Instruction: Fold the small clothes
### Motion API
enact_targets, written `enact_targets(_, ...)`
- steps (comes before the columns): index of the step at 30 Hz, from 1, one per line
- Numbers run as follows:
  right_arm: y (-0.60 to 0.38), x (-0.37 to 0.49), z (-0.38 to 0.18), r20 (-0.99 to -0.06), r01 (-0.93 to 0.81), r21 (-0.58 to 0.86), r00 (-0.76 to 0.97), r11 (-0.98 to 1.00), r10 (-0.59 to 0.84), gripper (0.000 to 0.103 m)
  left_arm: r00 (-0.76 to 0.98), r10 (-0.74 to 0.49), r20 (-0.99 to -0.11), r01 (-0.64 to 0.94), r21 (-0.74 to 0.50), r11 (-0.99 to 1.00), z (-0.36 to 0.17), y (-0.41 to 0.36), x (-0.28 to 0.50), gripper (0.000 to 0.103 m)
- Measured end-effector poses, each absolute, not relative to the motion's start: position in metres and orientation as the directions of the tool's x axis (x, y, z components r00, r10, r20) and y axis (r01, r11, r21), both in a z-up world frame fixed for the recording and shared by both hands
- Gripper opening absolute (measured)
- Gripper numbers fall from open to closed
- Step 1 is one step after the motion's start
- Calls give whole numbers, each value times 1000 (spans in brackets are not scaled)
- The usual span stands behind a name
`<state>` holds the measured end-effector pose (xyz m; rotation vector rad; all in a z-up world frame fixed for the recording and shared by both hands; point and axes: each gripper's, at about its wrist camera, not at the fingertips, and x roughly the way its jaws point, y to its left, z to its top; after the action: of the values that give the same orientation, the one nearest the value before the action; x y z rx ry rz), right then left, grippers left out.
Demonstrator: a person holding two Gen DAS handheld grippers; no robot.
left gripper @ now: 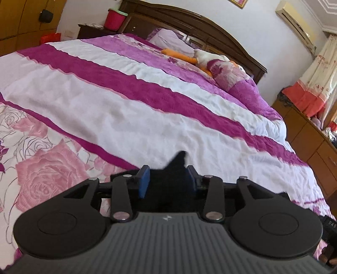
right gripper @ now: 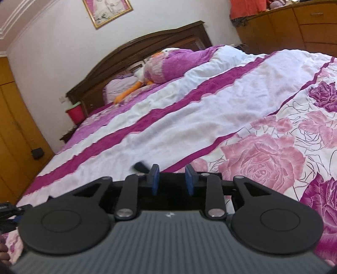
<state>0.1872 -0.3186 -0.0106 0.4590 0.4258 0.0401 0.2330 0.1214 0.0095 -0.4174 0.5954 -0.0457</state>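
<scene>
**Item 1, left gripper** point(left gripper: 168, 181): the jaws are standing apart, blue pads facing each other. A dark garment point(left gripper: 179, 161) is filling the gap between them, and I cannot tell whether the pads are touching it.

**Item 2, dark garment:** it is lying low at the near edge of the bed, mostly hidden by the gripper bodies. In the left wrist view one blurred pointed corner is poking up past the fingertips, aiming away toward the headboard point(left gripper: 189, 23). Its long axis is not showing. In the right wrist view a small dark scrap is sticking out just beside the left pad, outside the jaws.

**Item 3, right gripper** point(right gripper: 172, 180): the jaws are standing apart over a dark gap, and nothing is clearly being pinched.

**Item 4, quilt** point(left gripper: 126, 118): it is covering the bed in rose print, then white and magenta bands, and is lying bare beyond the garment.

**Item 5, plush toy** point(left gripper: 202, 57): white with orange parts, it is lying near the pillow point(left gripper: 168, 38), half under the quilt.

**Item 6, surroundings:** a red bucket point(left gripper: 114, 19) is sitting on a nightstand beside the headboard. Wooden cabinets point(left gripper: 311, 143) are lining the far side.
</scene>
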Motion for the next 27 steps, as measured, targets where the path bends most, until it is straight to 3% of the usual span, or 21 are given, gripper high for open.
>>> enact_targets(8, -299, 174, -7, -399, -79, 312, 894, 947, 206, 31, 781, -95, -618, -72, -240, 968, -10, 104, 219, 43)
enact_targets(16, -300, 218, -36, -535, -41, 268, 824, 963, 184, 27, 759, -45, -650, -69, -149, 986, -31, 96, 226, 45)
enact_targets(25, -326, 205, -41, -484, 41, 513, 838, 857, 250, 28, 741, -39, -670, -78, -143, 987, -10, 96, 211, 45)
enact_targets(27, -328, 193, -32, -480, 48, 519, 843, 854, 244, 35, 736, -42, -676, -82, -150, 985, -2, 97, 203, 45)
